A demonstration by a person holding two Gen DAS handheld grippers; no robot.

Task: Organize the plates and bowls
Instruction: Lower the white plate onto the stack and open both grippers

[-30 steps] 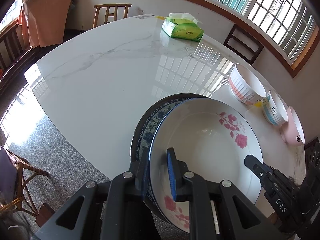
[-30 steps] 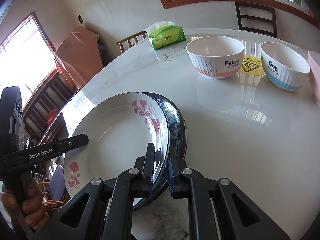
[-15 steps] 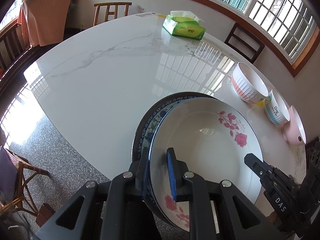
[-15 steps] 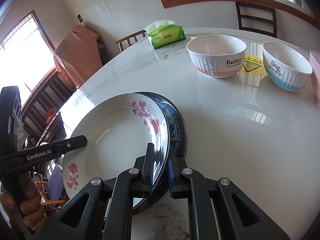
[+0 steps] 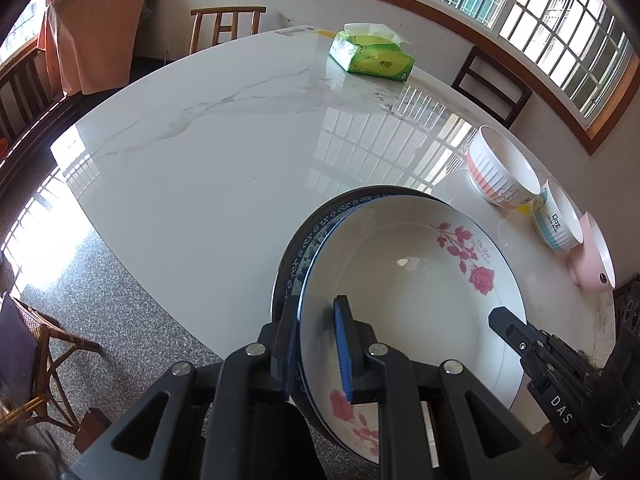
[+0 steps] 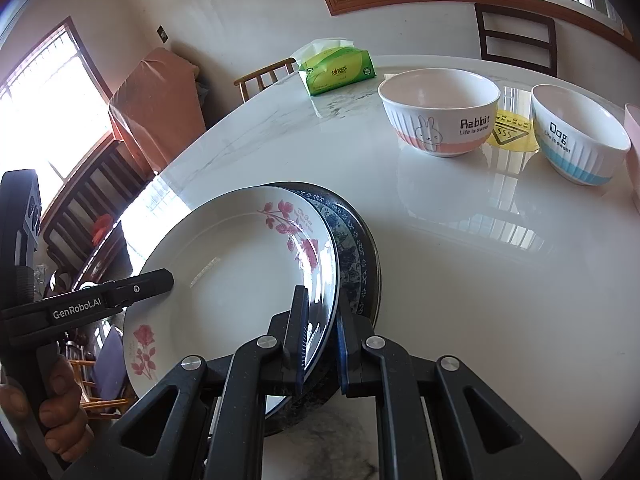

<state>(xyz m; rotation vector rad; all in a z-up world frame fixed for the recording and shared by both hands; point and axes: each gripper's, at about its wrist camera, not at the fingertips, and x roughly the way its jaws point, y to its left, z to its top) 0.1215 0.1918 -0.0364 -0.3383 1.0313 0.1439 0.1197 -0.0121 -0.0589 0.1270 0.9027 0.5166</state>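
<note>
Three plates lie stacked at the table's near edge: a white rose plate (image 5: pixel 408 292) (image 6: pixel 232 280) on top, a blue patterned plate (image 6: pixel 352 248) under it and a dark plate (image 6: pixel 370 240) at the bottom. My left gripper (image 5: pixel 316 320) is shut on the stack's rim, one pad inside the rose plate. On the opposite rim my right gripper (image 6: pixel 320 308) is shut the same way. Each view also shows a finger of the other gripper on the rose plate. A Rabbit bowl (image 6: pixel 438 112), a Dog bowl (image 6: pixel 576 140) and a pink bowl (image 5: pixel 592 256) stand in a row.
A green tissue pack (image 5: pixel 372 58) (image 6: pixel 340 68) lies at the far side of the white marble table (image 5: pixel 208 152). A yellow sticker (image 6: pixel 512 132) sits between the Rabbit and Dog bowls. Wooden chairs ring the table. The stack overhangs the table's edge above the speckled floor (image 5: pixel 100 280).
</note>
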